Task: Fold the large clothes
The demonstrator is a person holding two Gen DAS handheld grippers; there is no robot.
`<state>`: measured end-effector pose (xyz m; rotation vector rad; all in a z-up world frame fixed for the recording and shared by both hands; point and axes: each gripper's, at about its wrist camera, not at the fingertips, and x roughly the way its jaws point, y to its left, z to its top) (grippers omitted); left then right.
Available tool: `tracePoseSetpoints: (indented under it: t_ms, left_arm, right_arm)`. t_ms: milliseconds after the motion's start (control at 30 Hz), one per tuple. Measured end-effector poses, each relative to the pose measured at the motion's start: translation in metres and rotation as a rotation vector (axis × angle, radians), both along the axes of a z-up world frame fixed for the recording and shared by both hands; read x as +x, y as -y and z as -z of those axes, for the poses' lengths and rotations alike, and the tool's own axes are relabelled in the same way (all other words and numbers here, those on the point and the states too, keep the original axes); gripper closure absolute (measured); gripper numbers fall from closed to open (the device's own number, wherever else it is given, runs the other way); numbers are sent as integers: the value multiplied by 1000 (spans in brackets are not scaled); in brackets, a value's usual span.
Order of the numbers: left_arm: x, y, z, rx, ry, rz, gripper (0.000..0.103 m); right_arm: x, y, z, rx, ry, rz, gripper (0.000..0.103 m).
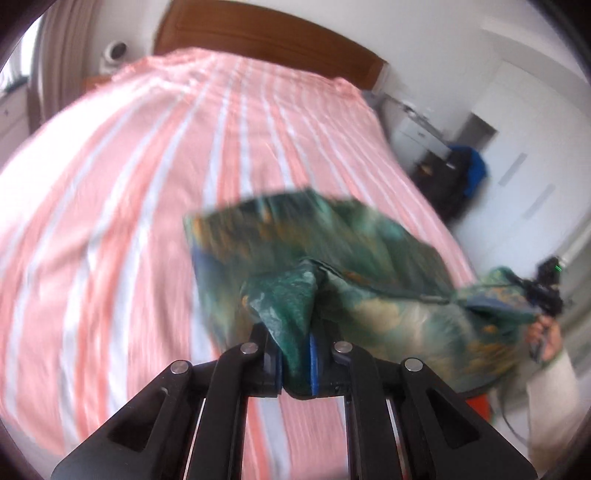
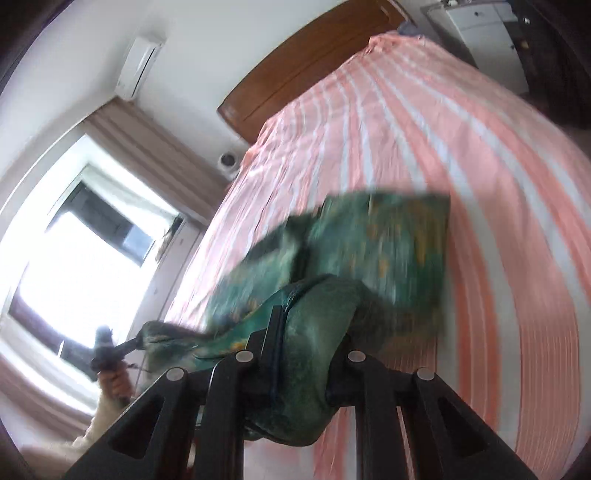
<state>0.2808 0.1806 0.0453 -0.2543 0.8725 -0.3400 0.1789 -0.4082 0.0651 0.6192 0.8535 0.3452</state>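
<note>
A large green garment with orange and blue print [image 1: 332, 251] hangs in the air over the near end of the bed, blurred by motion. My left gripper [image 1: 295, 343] is shut on one bunched corner of it. My right gripper [image 2: 306, 343] is shut on the other bunched corner of the garment [image 2: 369, 243]. The cloth stretches between the two grippers. The right gripper shows at the far right of the left wrist view [image 1: 546, 291], and the left gripper at the lower left of the right wrist view [image 2: 110, 350]. The garment's free end hangs over the bed.
The bed [image 1: 110, 184] has a pink and white striped sheet and a brown wooden headboard [image 1: 266, 33]. A white cabinet and a dark bag with blue [image 1: 465, 173] stand at the right of the bed. A bright window [image 2: 85, 251] and curtain lie to the left.
</note>
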Motion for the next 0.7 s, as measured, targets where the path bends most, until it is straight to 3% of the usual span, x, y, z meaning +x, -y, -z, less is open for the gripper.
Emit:
tracePoseSetpoints:
  t_ms: [67,167,200,233,300,367,433,467,567,633,667,700]
  left_arm:
    - [47,13,7,47,-2,-35,84]
    - [115,41,35,104,-97,-41,49]
    - [133,41,47,105,-144,-61,45]
    - [139,37,52,110,-168,-77,41]
    - [138,23,53,102,-154,-105,20]
    - [127,12,52,72,-111,-104,6]
    - [122,12,63,91,-90,-85,5]
    - [126,14,69,122,-99,-76,5]
    - [143,33,103,235,-164,-81,6]
    - [154,46,122,251,-224,-75,24]
    - [157,50,130,237,-244,-69,60]
    - [156,54,134,223,-255,-72,93]
  right_arm:
    - [53,5,12,-12,-11,56,86]
    - [107,14,41,-34,-50,149,75]
    - [129,16,60,-22,-99,186,63]
    - [142,18,73,-13,-133,217,44]
    - [150,22,86,-27,-150,267,11]
    - [147,28,87,-11,-120,266,10]
    - [144,31,81,-59,-89,234,7]
    - [146,28,77,-134,-77,200,5]
    - [164,4,83,-372,-117,89,5]
    - [178,-12,99,-459,-154,42,5]
    - [184,-24,107,-500,-156,19,6]
    - [190,-36,116,-540,-158,-9,20]
